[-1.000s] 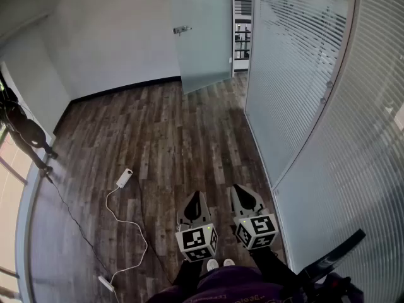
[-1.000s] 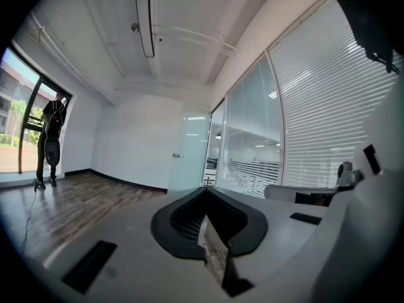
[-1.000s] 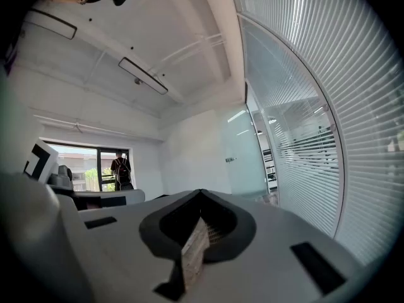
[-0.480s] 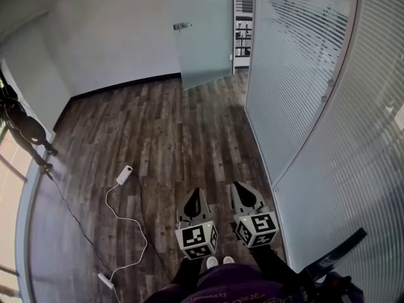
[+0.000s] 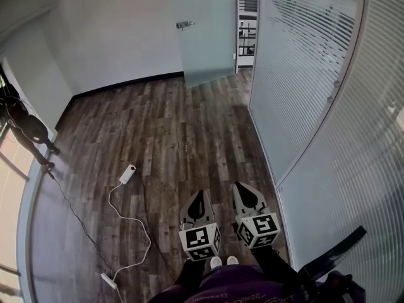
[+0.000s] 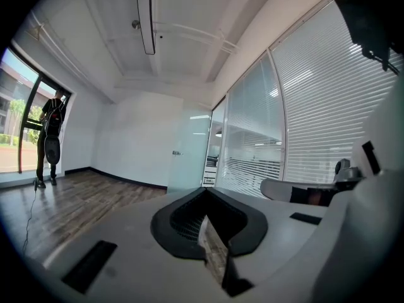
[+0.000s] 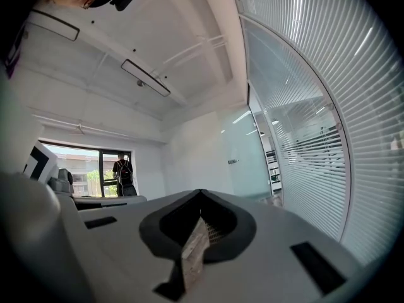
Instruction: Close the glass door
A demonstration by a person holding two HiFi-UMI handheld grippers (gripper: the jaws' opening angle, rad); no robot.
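Observation:
The frosted glass door [image 5: 208, 30] stands swung open at the far end of the room, its metal handle [image 5: 184, 24] on the left edge, with the open doorway [image 5: 247, 24] to its right. My left gripper [image 5: 198, 197] and right gripper [image 5: 244, 191] hover side by side low over the wood floor, far short of the door. Both are shut with nothing in them. The door [image 6: 189, 151] shows beyond the closed jaws of my left gripper [image 6: 205, 193] in the left gripper view. In the right gripper view the door [image 7: 243, 163] and handle [image 7: 233, 161] stand past my right gripper [image 7: 201, 194].
A curved striped glass wall [image 5: 303, 87] runs along the right up to the doorway. A white power adapter [image 5: 127, 174] with its cable lies on the floor at left. A person with a backpack [image 6: 49, 137] stands by the window at far left.
The head view has shifted slightly, so the door and handle sit a little further right. Both grippers keep their places and stay shut.

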